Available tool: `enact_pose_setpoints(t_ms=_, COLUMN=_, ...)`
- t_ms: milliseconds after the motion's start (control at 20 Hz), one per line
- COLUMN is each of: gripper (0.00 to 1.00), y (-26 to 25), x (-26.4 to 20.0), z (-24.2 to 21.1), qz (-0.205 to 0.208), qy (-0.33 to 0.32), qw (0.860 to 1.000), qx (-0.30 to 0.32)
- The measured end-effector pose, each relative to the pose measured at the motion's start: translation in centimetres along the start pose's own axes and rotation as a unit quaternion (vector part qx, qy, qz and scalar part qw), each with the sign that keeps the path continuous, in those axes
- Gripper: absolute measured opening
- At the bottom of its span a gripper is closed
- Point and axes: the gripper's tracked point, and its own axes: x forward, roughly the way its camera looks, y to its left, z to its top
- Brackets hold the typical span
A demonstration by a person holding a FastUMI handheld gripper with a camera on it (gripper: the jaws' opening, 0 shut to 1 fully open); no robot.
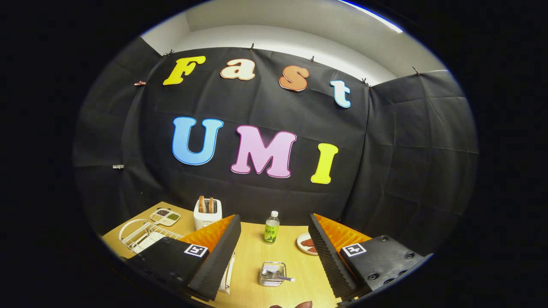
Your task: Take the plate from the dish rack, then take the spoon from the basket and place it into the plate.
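My gripper [274, 219] is open and held above the wooden table [250, 256], with nothing between its fingers. A small clear wire basket [272, 273] stands on the table between the fingers, and a spoon [280, 278] lies in it with its handle pointing right. The white wire dish rack [143, 234] sits left of the left finger, at the table's left corner. Something pale and flat, seemingly the plate [145, 246], rests inside it, partly hidden by the gripper body.
A green-labelled bottle [271, 227] stands beyond the basket. A white toaster [207, 212] holding toast and a divided snack dish [165, 217] sit at the back left. A small plate with reddish food [306, 244] lies by the right finger. A person's fingertip [302, 304] shows nearest me.
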Motion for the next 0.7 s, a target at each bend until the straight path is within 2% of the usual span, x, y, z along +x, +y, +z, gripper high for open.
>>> enact_pose_setpoints(t_ms=300, gripper=0.97, y=0.9, x=0.5, z=-0.1, qz=0.003, qy=0.008, qw=1.0, qx=0.008)
enact_pose_setpoints(t_ms=500, gripper=0.97, y=3.3, x=1.6, z=-0.9, qz=0.03, qy=0.028, qw=0.999, qx=0.013)
enact_pose_setpoints(t_ms=700, gripper=0.97, y=6.5, x=3.2, z=-2.8, qz=0.065, qy=0.082, qw=0.994, qx=0.02)
